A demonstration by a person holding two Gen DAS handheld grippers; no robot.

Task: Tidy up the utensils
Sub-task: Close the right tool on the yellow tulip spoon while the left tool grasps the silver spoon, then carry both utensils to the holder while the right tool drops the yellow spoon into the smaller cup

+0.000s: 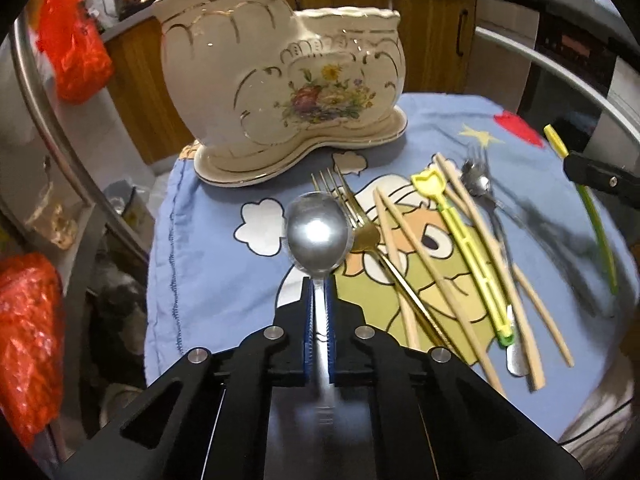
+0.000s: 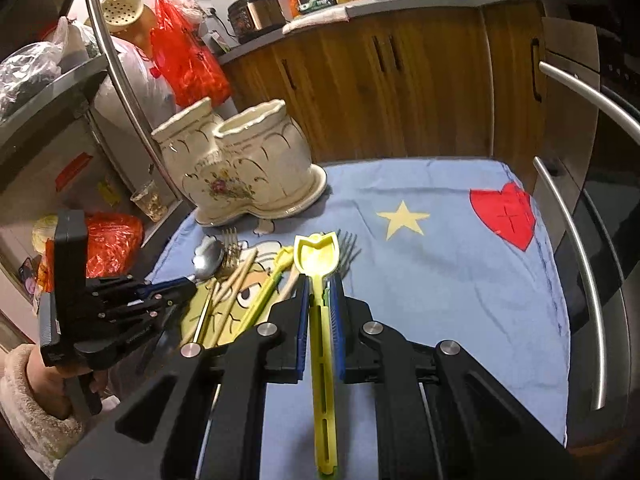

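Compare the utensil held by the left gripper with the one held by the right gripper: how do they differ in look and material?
The silver spoon in the left gripper is shiny metal with a round bowl; the yellow utensil in the right gripper looks like matte plastic with a tulip-shaped head. The spoon's handle is solid and slim; the yellow utensil's is slotted. Both are clamped by the handle, head pointing forward.

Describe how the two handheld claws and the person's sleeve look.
Both claws, left claw and right claw, are matte black with blue ribbed pads and round silver bolts. A fluffy cream sleeve covers the wrist behind the left one.
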